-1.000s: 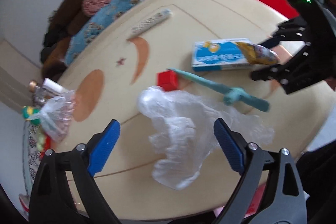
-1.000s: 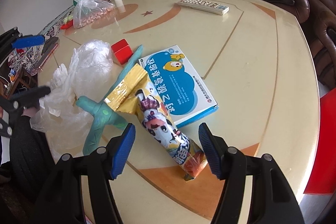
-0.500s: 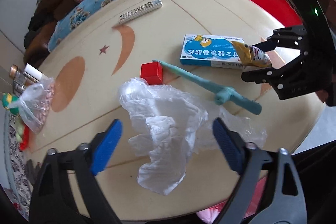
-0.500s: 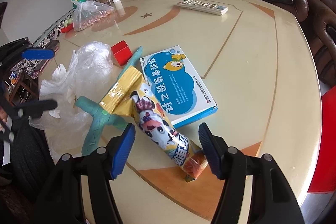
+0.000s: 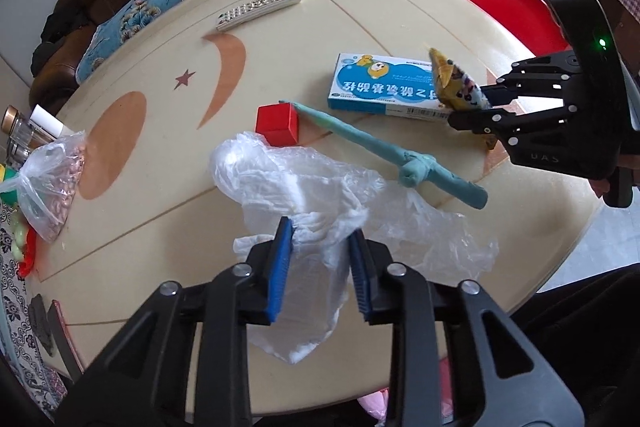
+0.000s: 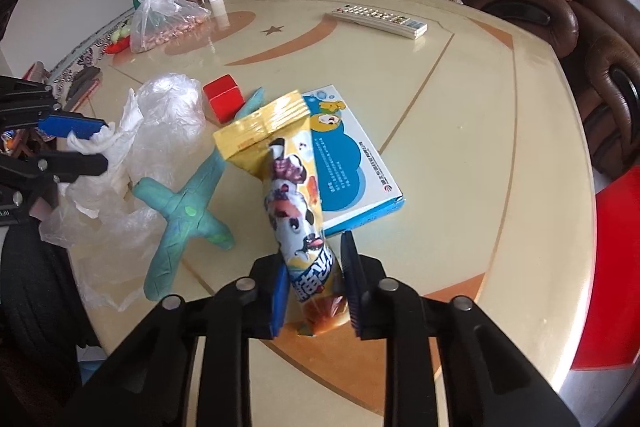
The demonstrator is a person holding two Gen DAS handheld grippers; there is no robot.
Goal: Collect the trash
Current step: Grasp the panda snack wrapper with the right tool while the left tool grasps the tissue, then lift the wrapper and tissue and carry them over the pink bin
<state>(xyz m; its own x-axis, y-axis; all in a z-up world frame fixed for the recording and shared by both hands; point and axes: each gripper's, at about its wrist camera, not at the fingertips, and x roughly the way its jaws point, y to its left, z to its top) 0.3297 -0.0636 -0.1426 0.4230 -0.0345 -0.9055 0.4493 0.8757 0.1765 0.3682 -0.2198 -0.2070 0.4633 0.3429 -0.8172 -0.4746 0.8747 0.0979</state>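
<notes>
Both tools grip trash: left tool pinches the plastic bag, right tool clamps the snack wrapper.

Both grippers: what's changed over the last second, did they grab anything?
Yes. The left gripper closed from wide open onto the clear plastic bag. The right gripper closed onto the snack wrapper and has tipped its yellow end up off the blue box. The red block, teal clay stick and remote stayed put.
</notes>
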